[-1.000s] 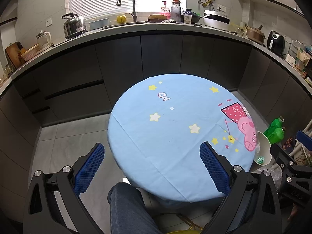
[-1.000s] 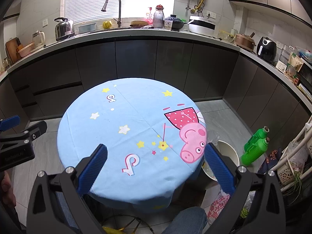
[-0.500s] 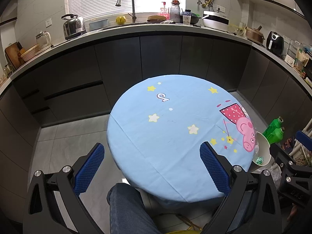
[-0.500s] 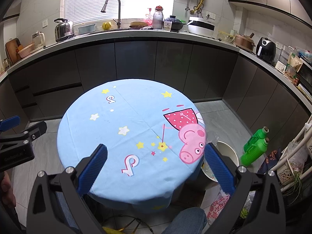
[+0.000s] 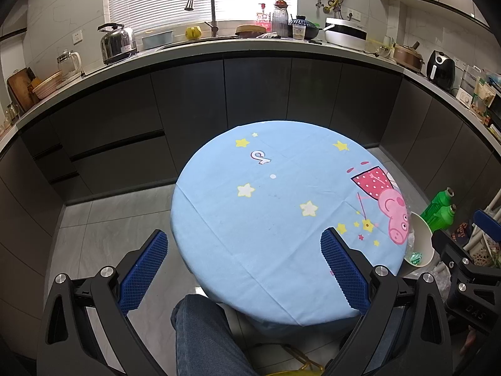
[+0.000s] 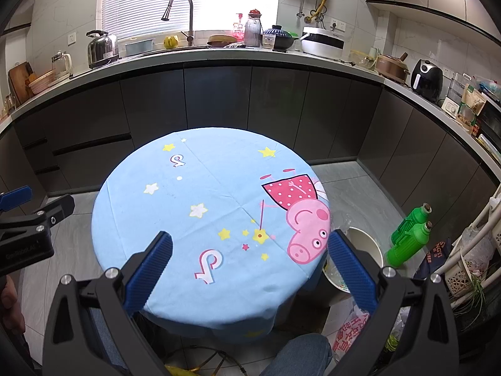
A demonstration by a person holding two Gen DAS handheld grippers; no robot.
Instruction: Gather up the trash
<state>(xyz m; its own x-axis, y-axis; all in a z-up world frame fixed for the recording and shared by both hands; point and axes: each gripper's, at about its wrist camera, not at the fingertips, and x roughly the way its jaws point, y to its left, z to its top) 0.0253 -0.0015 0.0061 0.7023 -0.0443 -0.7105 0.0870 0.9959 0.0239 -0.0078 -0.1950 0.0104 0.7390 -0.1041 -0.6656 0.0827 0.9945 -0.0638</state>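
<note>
While both hand-held grippers, left [image 5: 242,269] and right [image 6: 249,266], hung agape and empty, view barely shifted; bench [image 6: 203,194] bare, trash in bin [image 6: 368,246]; collection seemingly done.

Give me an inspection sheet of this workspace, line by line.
Surface: round table under a blue cartoon cloth; nothing seen on it.
Job's things: bin on the floor right of the table, scraps inside.
Clutter: two green bottles and bags on the floor at right.
Grippers: left gripper open, empty; right gripper open, empty.
Cables: yellow cord under the table.
Surroundings: kitchen counter with kettle, tap, pots; dark cabinets below.
</note>
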